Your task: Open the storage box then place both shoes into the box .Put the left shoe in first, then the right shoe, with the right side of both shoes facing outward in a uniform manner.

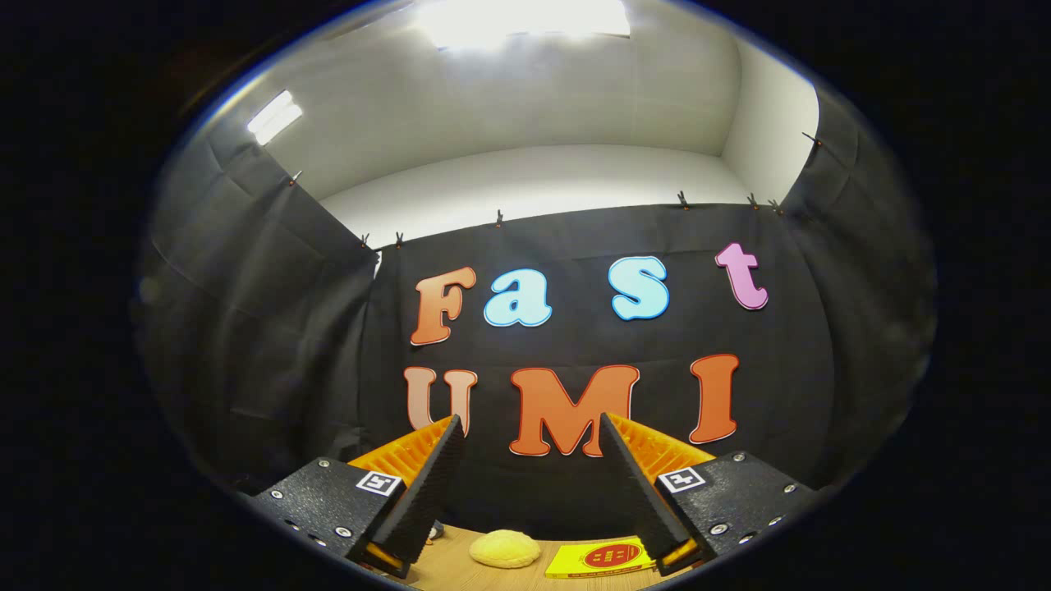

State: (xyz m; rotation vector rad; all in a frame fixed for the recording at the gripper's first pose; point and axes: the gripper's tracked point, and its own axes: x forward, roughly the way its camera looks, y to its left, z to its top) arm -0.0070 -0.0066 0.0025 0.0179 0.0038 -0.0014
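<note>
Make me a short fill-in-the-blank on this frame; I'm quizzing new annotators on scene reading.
1. The gripper has its fingers spread ____, with nothing between them.
2. The pale yellow bun-shaped thing lies on the ____ table.
3. Beside it lies a flat ____ card with a red round mark.

Missing words: open; wooden; yellow

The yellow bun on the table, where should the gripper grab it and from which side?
Across its rounded sides, coming down from above: the bun is a low dome lying flat on the table, and the open gripper has its fingers held high over it.
</note>
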